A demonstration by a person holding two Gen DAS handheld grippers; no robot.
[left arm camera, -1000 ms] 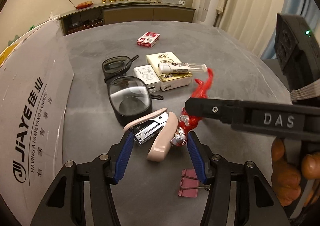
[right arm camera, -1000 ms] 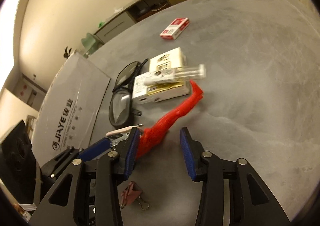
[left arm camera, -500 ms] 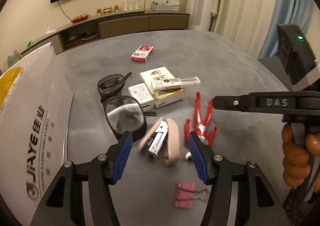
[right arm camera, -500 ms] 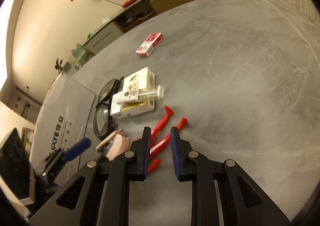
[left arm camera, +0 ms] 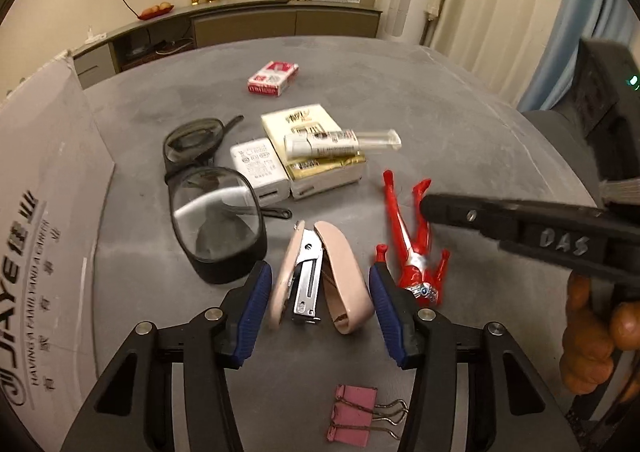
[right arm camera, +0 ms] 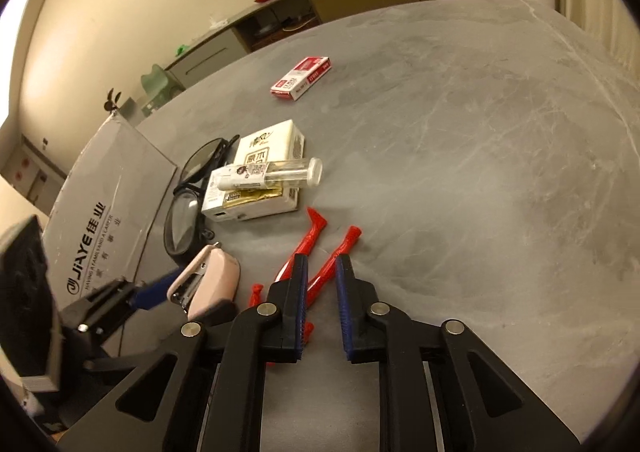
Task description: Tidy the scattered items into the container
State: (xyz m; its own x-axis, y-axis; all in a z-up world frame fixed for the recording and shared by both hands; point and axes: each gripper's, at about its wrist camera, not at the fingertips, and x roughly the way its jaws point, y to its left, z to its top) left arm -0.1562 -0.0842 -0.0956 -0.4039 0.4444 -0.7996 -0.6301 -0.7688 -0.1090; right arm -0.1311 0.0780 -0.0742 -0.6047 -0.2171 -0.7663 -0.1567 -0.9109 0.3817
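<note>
One grey carton [left arm camera: 48,180], taken to be the container, is seen at the left edge of the bench [right arm camera: 460,140]. Beside the carton lie one pair of goggles [left arm camera: 216,212], one tissue pack [left arm camera: 312,148] with one tube [left arm camera: 340,142] on it, one white charger [left arm camera: 258,168] and, farther off, one red box [left arm camera: 274,78]. One pink stapler [left arm camera: 320,280] is bracketed by the wide-open, empty left tongs [left arm camera: 318,300], its long axis running along them. One red figure [right arm camera: 320,264] lies lengthwise under the narrowly parted, apparently empty right tongs [right arm camera: 322,280]. One pink clip [left arm camera: 354,414] lies nearest.
</note>
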